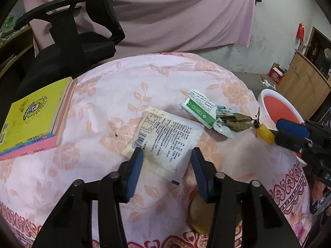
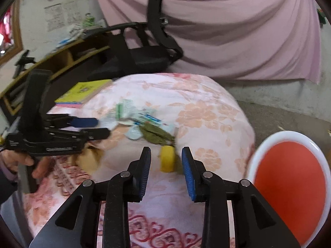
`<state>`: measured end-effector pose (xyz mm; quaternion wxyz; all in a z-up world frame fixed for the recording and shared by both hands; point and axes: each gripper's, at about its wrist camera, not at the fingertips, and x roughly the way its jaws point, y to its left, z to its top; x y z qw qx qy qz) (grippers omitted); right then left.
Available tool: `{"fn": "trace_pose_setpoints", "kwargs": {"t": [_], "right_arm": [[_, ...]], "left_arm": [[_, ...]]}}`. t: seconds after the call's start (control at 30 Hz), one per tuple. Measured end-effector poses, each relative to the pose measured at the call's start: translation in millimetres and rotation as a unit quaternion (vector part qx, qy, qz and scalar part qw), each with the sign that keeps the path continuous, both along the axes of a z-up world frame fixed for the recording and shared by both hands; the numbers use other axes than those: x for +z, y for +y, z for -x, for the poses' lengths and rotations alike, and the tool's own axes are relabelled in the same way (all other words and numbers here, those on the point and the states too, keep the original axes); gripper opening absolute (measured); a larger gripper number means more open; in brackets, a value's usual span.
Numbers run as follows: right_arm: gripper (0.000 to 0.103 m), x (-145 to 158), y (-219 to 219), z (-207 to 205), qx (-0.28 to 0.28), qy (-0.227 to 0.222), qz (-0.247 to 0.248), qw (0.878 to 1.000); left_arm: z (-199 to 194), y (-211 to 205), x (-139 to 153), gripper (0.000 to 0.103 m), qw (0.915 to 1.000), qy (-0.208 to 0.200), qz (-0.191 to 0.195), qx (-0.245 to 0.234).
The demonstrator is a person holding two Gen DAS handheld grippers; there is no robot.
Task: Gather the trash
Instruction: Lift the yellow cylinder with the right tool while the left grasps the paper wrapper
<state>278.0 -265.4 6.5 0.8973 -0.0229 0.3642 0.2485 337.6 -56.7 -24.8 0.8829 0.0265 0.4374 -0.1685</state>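
A table draped in a pink floral cloth (image 1: 128,86) fills the room's middle, with a mauve sheet (image 1: 186,14) hung on the wall behind and one black office chair (image 1: 68,41) beyond the far-left edge. The left gripper (image 1: 167,157) is spread wide, holding nothing, its blue pads either side of the near end of one flat printed sachet (image 1: 165,138). The right gripper (image 2: 166,159) is also parted and empty, with one yellow bottle cap (image 2: 167,158) lying between its tips. Just beyond that cap lie dried leaves (image 2: 156,134) and a heap of torn wrappers (image 2: 134,115). One red-and-white basin (image 2: 289,181) sits right of the right gripper. Two stacked books (image 1: 35,122) lie far left.
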Motion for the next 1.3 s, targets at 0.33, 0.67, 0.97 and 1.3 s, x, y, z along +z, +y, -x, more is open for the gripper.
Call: {"fn": "trace_pose_setpoints", "kwargs": {"t": [0.33,0.67,0.97,1.3], "right_arm": [[0.027,-10,5,-4,-0.013,0.028,0.023,0.999],[0.014,-17,15,-13,-0.007,0.035,0.048,0.998],[0.013,-14,18,-4,0.011,0.023,0.039,0.999],[0.013,-17,14,-9,0.013,0.037,0.028,0.999]], "left_arm": [[3,-3,2,0.030,0.9999,-0.004,0.004,0.014],[6,5,8,0.000,0.9985,-0.008,0.038,0.039],[19,17,16,0.005,0.9974,-0.022,0.050,0.048],[-17,15,9,0.058,0.9985,0.000,0.039,0.038]]}}
